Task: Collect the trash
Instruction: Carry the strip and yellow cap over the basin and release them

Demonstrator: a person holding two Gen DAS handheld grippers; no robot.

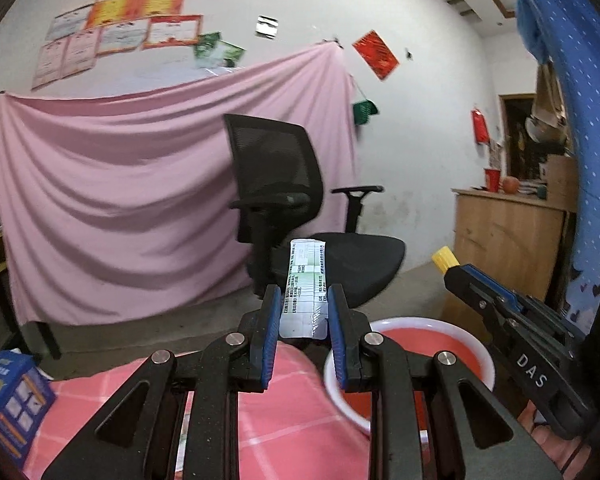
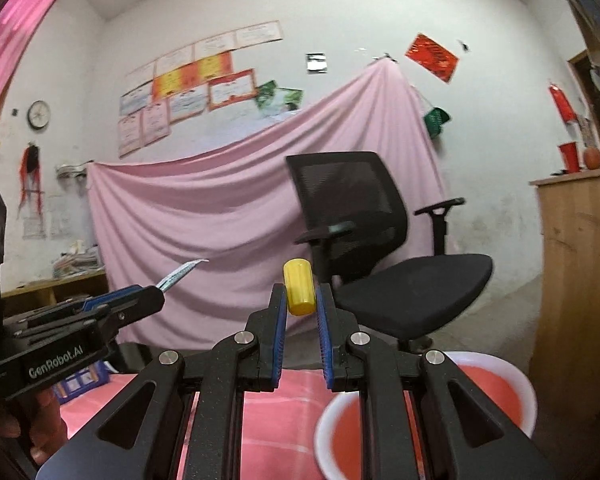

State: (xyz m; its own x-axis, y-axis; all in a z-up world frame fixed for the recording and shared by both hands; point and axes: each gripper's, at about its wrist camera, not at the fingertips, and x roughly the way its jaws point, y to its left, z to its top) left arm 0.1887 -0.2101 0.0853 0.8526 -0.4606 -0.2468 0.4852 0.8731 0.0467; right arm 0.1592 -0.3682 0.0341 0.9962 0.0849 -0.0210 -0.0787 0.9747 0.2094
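My left gripper is shut on a flat white and green printed sachet that sticks up between its blue pads. The same gripper shows at the left of the right wrist view, with the sachet edge-on. My right gripper is shut on a small yellow cylinder. It also appears at the right of the left wrist view, the yellow cylinder at its tip. A red basin with a white rim sits just below and ahead of both grippers.
A pink checked cloth covers the surface under the grippers, with a blue box at its left. A black office chair stands ahead before a hanging pink sheet. A wooden cabinet is at the right.
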